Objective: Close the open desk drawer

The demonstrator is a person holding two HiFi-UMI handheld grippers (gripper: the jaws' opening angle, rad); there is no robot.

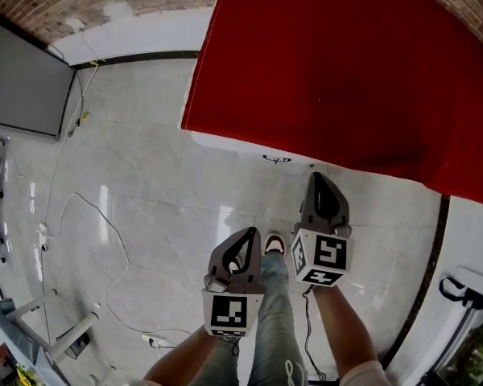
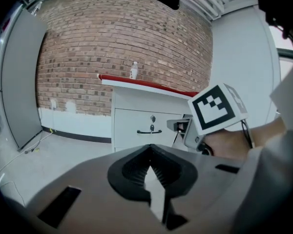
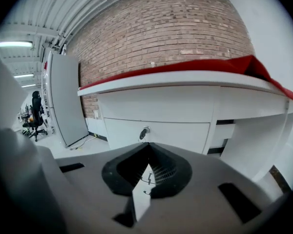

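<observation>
Below red desktop (image 3: 210, 65), white desk drawer (image 3: 158, 134)

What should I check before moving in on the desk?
1. Left gripper empty, jaws together: ok.
2. Right gripper empty, jaws together: ok.
3. Desk straight ahead of both grippers: ok.
4. Which drawer stands open: cannot tell; the keyhole drawer looks flush.
5. Gripper touching the desk: not ok, both hang short of it.
</observation>
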